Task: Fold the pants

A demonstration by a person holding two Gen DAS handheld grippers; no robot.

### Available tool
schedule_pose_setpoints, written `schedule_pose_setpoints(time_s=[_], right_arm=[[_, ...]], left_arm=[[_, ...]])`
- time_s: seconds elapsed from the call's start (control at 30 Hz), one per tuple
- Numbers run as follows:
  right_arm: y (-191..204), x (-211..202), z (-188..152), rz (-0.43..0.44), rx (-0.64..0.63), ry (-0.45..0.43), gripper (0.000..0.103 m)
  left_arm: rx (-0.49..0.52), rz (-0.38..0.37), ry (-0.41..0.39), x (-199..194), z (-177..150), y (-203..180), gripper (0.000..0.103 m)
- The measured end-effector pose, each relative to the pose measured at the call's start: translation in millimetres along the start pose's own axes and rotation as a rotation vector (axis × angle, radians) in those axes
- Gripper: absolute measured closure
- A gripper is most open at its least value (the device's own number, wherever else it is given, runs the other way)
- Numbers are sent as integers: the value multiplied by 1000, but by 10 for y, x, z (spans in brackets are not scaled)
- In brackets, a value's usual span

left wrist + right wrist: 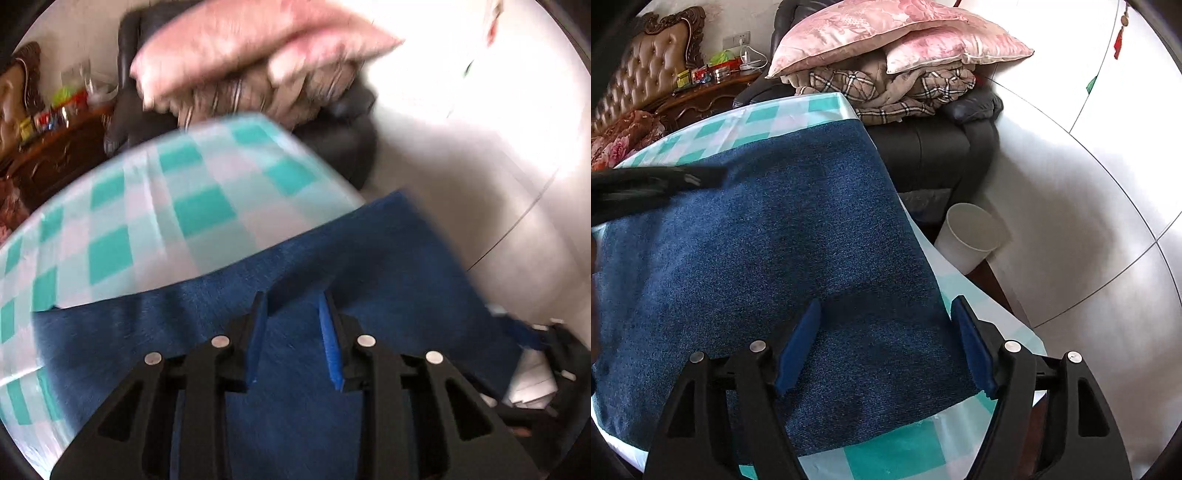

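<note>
- The room is a bedroom corner: a white tiled floor (1071,192) fills the right wrist view from 1 to 4 o'clock, and a dark armchair (934,147) at 12 o'clock is used as storage, carrying pink pillows (886,33) stacked on a folded plaid blanket (886,92).
- A carved wooden nightstand (709,92) at 10 o'clock holds small clutter beside a tufted headboard (642,70).
- The work surface is a table under a teal-and-white checked cloth (768,122), giving a flat bed for folding.
- The pants (768,236), dark blue denim, lie flat on that cloth in what looks like an already doubled rectangular panel, covering most of the table's near part.
- Their long axis appears to run from 7 toward 1 o'clock in the right wrist view; the far short edge sits near the table's 12 o'clock end, and I cannot tell which end is the waist.
- A white paper cup (971,236) stands on the floor at 3 o'clock, off the table.
- The right gripper (886,314) hangs spread wide over the near right edge of the denim, gripping nothing.
- The left gripper (293,306), blurred, hovers low over the fabric with a moderate gap, fingers parted and apparently empty; it shows as a dark bar at 9 o'clock in the right view.
</note>
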State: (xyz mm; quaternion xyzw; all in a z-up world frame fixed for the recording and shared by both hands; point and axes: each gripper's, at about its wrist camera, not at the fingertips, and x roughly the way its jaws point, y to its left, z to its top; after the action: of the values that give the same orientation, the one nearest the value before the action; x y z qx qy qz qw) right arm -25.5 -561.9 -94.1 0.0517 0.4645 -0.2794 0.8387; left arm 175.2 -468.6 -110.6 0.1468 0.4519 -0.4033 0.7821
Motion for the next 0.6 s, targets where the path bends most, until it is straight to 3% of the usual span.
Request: schedule_pose_setpoints(time_s=[0.13, 0.27, 0.4, 0.47, 0.6], right_arm=[[10, 11, -2, -3, -3, -4, 34], [23, 15, 6, -6, -4, -1, 33], [17, 24, 7, 1, 0, -1, 33], [18, 28, 10, 0, 3, 0, 33], [22, 29, -5, 1, 8, -2, 33]], left_arm=[[31, 34, 0, 25, -1, -64, 73], [-7, 19, -7, -75, -10, 14, 71], [-48, 14, -66, -495, -149, 42, 42], [-74, 17, -92, -750, -292, 46, 41], [-141, 49, -130, -1226, -700, 57, 14]])
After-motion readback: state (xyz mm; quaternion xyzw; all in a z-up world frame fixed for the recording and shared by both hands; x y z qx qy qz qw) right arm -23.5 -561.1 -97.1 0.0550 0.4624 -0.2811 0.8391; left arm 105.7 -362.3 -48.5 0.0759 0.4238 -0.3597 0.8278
